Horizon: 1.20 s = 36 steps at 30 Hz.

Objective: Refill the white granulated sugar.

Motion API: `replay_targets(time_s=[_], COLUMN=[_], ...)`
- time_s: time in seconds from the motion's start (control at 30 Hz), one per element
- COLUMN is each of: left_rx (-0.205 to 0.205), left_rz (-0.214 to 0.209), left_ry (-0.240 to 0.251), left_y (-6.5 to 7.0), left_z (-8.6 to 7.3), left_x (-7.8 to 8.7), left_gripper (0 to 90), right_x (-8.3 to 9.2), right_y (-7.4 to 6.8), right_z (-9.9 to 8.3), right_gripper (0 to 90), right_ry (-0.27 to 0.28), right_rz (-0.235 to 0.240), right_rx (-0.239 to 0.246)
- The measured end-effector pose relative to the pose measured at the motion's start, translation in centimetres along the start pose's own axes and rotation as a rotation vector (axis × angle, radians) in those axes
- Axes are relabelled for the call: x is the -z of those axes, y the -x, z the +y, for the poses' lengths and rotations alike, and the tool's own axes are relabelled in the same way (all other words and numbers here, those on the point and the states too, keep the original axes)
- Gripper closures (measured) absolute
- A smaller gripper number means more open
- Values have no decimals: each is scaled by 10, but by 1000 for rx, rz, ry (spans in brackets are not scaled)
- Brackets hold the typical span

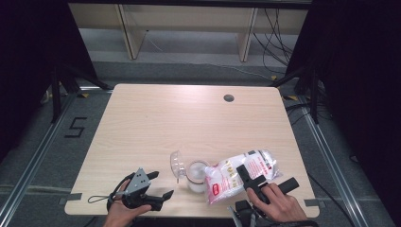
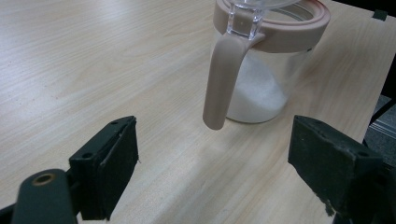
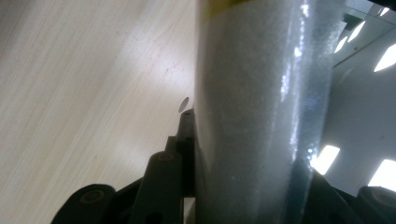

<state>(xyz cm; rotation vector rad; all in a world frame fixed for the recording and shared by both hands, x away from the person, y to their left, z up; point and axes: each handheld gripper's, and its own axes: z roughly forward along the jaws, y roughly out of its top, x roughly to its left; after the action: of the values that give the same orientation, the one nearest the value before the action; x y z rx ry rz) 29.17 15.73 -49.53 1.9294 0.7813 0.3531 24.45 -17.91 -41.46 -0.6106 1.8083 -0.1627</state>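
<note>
The bag (image 1: 239, 175) of white grains, lower right of the high view, is held tilted over the jar (image 1: 196, 174) by the right gripper (image 1: 255, 182). It is soft and floppy, best squeezed mid-body. The left gripper (image 1: 158, 184) is kept wide and empty

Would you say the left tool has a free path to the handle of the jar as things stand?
Probably yes. The left tool stands open and points at the jar, whose handle faces it across bare table. The bag, held in the right tool, leans in from the jar's far side.
</note>
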Motion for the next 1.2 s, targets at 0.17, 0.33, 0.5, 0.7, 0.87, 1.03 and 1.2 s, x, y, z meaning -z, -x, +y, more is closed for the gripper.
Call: replay_targets(time_s=[0.17,0.33,0.5,0.7,0.87,1.03,1.2], left_rx=[-7,-23,-20,-33,-7,-6,-14], left_rz=[0,-3,-1,-2,1,2,4], left_ry=[-1,7,6,-2,-1,3,-2], left_y=[0,-1,0,-2,0,0,0], left_z=[0,0,0,1,0,0,0], left_x=[0,-1,-1,0,0,0,-1], left_gripper=[158,158,158,158,158,158,158], right_x=[1,-6,-9,-4,2,1,-1], right_y=[2,8,10,8,5,8,11], right_z=[5,9,6,-1,0,5,9], right_gripper=[733,734,735,736,737,738,739], right_ry=[12,38,30,10,1,12,22], right_rz=[1,-6,-8,-9,1,15,7], right_rx=[28,76,61,71,63,77,58])
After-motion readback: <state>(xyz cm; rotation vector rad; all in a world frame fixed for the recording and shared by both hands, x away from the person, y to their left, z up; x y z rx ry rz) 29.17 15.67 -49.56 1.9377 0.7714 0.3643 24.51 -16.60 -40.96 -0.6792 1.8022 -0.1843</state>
